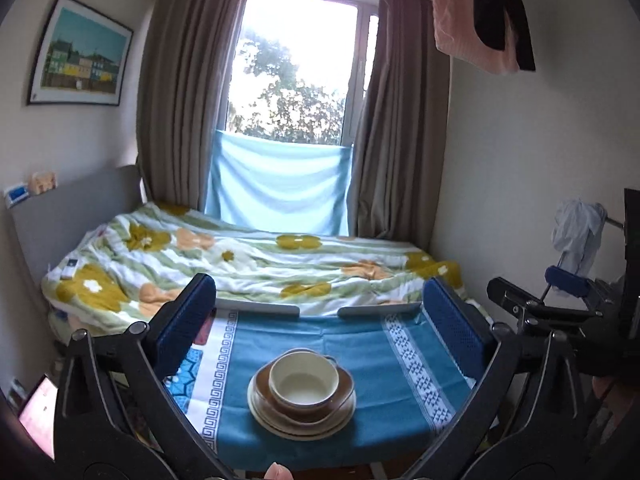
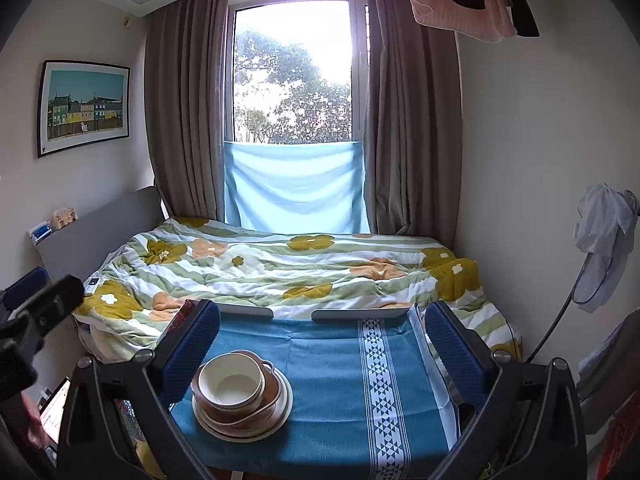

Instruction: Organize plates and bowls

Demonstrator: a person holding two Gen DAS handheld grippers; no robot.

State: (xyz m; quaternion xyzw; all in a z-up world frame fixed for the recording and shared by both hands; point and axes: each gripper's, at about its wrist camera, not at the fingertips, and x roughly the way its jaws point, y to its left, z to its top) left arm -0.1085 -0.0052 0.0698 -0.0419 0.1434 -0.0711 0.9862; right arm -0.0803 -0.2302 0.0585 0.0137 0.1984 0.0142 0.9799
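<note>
One stack of dishes stands on the table's blue cloth point(image 1: 372, 364). A cream bowl point(image 1: 304, 378) sits on top, a brown dish point(image 1: 344, 394) under it, and cream plates point(image 1: 304, 428) at the bottom. My left gripper point(image 1: 319, 286) is open, its blue pads point(image 1: 188, 320) well apart and above the stack, touching nothing. In the right wrist view the same bowl point(image 2: 231, 380) and plates point(image 2: 248, 426) lie toward the left, near the left finger. My right gripper point(image 2: 323, 308) is open too, with nothing between its fingers.
A bed with a flowered quilt point(image 1: 248, 256) lies just beyond the table's far edge, where two white rails point(image 1: 260, 307) run. A curtained window is behind it. A lit laptop point(image 1: 38, 412) sits low at the left. Clothes hang on a stand point(image 2: 604, 240) at the right.
</note>
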